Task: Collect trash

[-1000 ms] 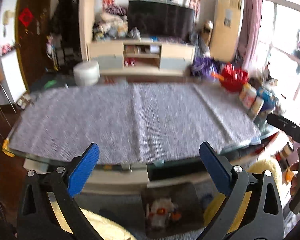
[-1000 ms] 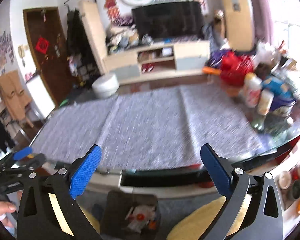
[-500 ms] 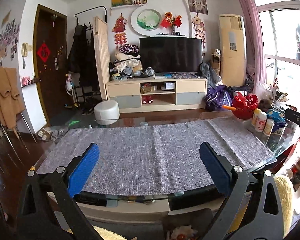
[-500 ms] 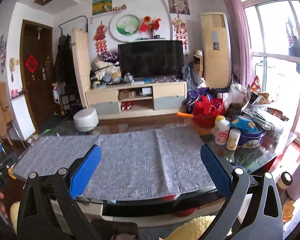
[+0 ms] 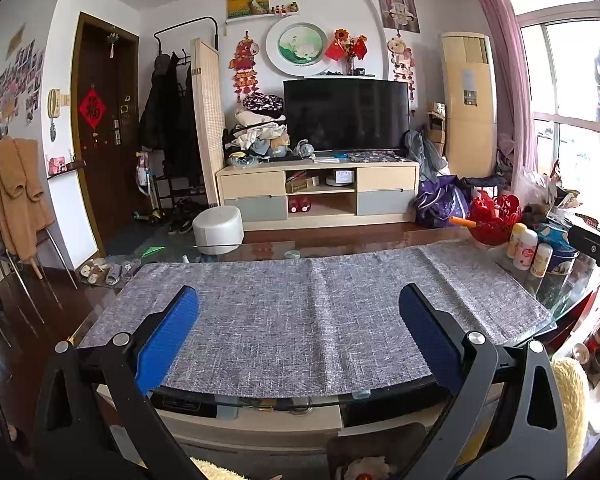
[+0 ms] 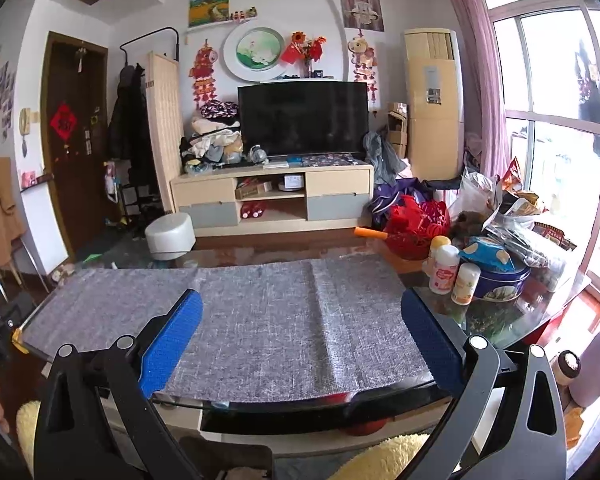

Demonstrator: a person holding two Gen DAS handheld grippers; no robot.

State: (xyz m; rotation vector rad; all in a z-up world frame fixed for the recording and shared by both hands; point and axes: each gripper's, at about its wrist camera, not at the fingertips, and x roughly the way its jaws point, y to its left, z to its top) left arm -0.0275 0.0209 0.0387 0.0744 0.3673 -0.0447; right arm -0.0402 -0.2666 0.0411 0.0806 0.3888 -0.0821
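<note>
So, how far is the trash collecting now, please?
Done, it seems: the grey mat on the glass table carries no litter. In hand: nothing; the left claw and right claw are both open and empty. Left: perhaps the bags and wrappers at the table's right end, beside the blue tin and bottles; whether they are trash is unclear.

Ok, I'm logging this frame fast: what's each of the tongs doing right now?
Left tongs: open, holding nothing, above the grey cloth.
Right tongs: open, holding nothing.
</note>
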